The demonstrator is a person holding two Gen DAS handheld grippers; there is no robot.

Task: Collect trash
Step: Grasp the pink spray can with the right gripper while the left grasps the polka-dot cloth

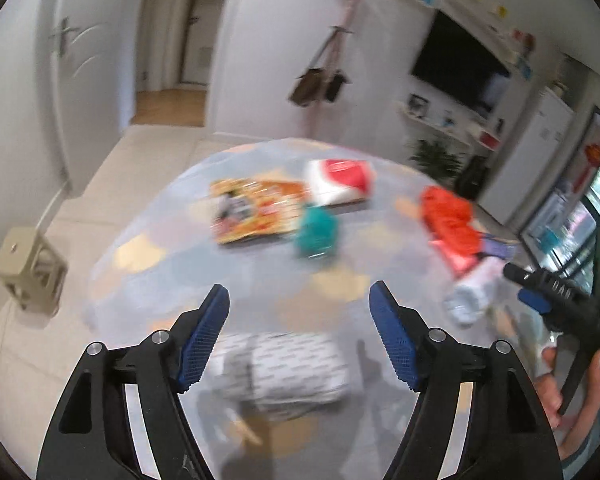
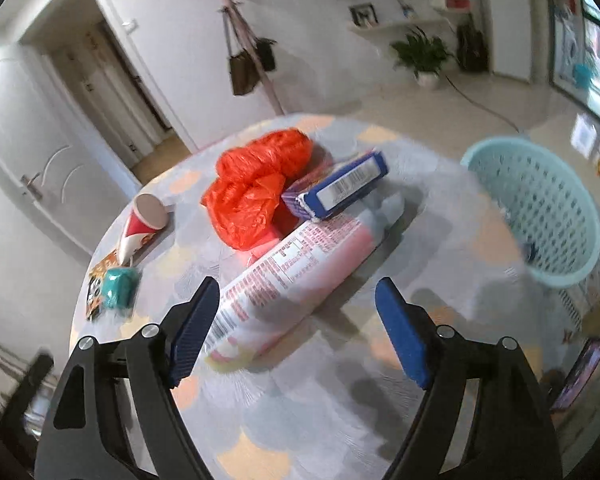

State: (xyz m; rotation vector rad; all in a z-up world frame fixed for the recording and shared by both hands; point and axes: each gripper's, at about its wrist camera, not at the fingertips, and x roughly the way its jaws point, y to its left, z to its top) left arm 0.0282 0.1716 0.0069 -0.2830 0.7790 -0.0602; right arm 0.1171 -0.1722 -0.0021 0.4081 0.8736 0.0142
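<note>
**Both grippers open over a littered round table**

Round table (image 2: 340, 420) with pale patterned cloth carries all the trash. Light-blue perforated basket (image 2: 540, 208) stands at its right edge, well apart from the right gripper (image 2: 298, 320).

Pink-and-white tube (image 2: 296, 264), printed with a nutrition table too small to read, lies just beyond the right gripper's spread fingers, nearer the left one. Blue box (image 2: 344, 190) with a barcode rests on the tube's far end, touching a crumpled orange bag (image 2: 256, 184).

Left gripper (image 1: 300, 328) hovers, fingers wide apart, nothing held; a grey-printed white packet (image 1: 292, 372) lies below between them, text blurred. Farther off: colourful snack wrapper (image 1: 256, 210), red-white paper cup (image 1: 340, 180) on its side, teal wad (image 1: 316, 228).
</note>
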